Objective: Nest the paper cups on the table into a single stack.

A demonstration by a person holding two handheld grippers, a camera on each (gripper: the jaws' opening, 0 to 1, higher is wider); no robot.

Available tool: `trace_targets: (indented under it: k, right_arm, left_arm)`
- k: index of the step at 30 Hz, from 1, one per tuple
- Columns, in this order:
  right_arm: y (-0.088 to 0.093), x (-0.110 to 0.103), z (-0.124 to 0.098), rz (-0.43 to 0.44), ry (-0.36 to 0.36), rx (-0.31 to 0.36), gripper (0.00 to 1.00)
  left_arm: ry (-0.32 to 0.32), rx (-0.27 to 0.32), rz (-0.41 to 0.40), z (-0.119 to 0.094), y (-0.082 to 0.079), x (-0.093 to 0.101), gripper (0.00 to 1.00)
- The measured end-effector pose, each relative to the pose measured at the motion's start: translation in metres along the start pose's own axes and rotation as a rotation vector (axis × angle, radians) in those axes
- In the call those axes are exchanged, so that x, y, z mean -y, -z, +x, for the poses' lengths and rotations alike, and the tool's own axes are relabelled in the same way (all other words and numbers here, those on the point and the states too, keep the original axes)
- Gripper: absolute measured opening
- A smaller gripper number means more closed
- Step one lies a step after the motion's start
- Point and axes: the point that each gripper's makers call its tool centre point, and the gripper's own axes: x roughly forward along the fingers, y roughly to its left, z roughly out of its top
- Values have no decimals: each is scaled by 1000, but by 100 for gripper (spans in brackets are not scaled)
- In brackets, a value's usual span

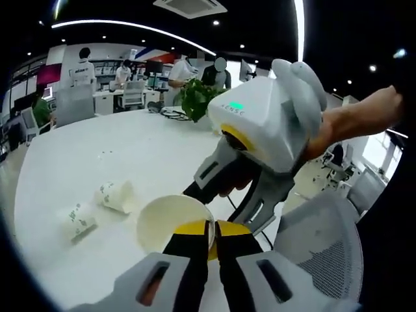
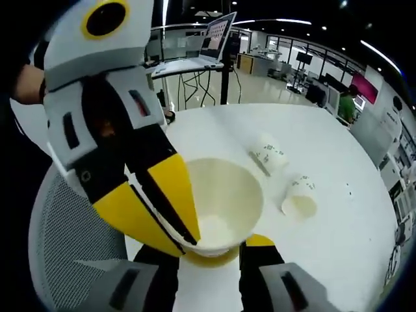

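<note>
Pinching one paper cup (image 1: 172,221), both grippers closed.

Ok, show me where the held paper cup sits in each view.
Left gripper view: held paper cup at bottom centre, rim pinched by the left gripper.
Right gripper view: the same cup at centre.
Shared landmark: two fallen paper cups lying on the white table.

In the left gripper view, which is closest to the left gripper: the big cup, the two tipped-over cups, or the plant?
1. Held cup, pinched in the left gripper.
2. Two tipped cups, left on the table; too close to rank.
3. Green plant, far edge.
</note>
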Motion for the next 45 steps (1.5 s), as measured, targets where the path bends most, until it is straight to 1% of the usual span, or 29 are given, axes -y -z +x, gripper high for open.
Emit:
trace_targets:
  k: [1, 2, 3, 5, 6, 9, 10, 11, 13, 16, 18, 20, 21, 25, 28, 29, 31, 32, 33, 36, 38, 43, 45]
  right_arm:
    - [-2, -2, -3, 3, 2, 2, 34]
    - [-3, -2, -3, 5, 2, 3, 34]
    - [-3, -3, -4, 8, 3, 4, 34]
    - [-3, -3, -5, 9, 3, 5, 34]
    - [-3, -2, -4, 9, 3, 5, 34]
    - [-1, -2, -3, 7, -1, 3, 34]
    - [-1, -1, -4, 6, -3, 3, 34]
    - [1, 2, -3, 7, -3, 2, 35]
    - [2, -1, -6, 0, -9, -1, 39]
    - [5, -2, -11, -9, -12, 1, 40]
    - [9, 3, -8, -5, -12, 3, 41]
    - [9, -1, -14, -3, -13, 1, 41]
    - [11, 1, -11, -3, -12, 1, 42]
    - [16, 2, -13, -5, -9, -1, 42]
    - [16, 0, -17, -6, -7, -4, 42]
    - [19, 1, -17, -4, -5, -5, 43]
    - [22, 3, -16, -3, -5, -7, 43]
    - [23, 3, -15, -3, -4, -8, 43]
    - [24, 3, -15, -1, -4, -11, 43]
    - [28, 4, -14, 6, -2, -14, 43]
    - [30, 4, -13, 13, -1, -16, 43]
    - [31, 0, -18, 19, 0, -24, 43]
    - [33, 2, -16, 28, 4, -24, 43]
  left_arm:
    - [0, 3, -8, 0, 0, -1, 2]
    - [0, 4, -11, -1, -2, 4, 2]
    - [0, 5, -15, -1, -3, 5, 2]
    - [1, 6, -20, 1, 0, -2, 2]
    - [2, 5, -19, 0, -2, 3, 2]
    - [5, 4, -17, 0, -4, 7, 2]
    - [5, 0, -15, 3, 1, -1, 2]
    - [4, -7, -9, 4, 3, -3, 2]
    - [5, -15, -4, 2, 0, 7, 2]
    - [8, -22, -4, 5, 6, 2, 2]
    - [9, -26, -3, 7, 9, 0, 2]
    - [12, -34, 0, 9, 12, 1, 2]
    - [13, -39, 5, 10, 13, 2, 2]
    - [16, -47, 7, 11, 13, 5, 2]
    - [17, -49, 4, 14, 16, 2, 2]
    - [17, -52, 4, 15, 16, 2, 2]
    - [19, -56, 2, 15, 15, 9, 2]
    - [17, -60, 1, 17, 19, 2, 2]
    - [15, -63, 0, 18, 21, 1, 1]
    - [11, -70, 0, 19, 23, 6, 0]
    - [9, -76, 0, 21, 26, 5, 0]
    - [6, -77, -7, 23, 26, 7, 1]
    - [3, -80, -5, 27, 30, -2, 1]
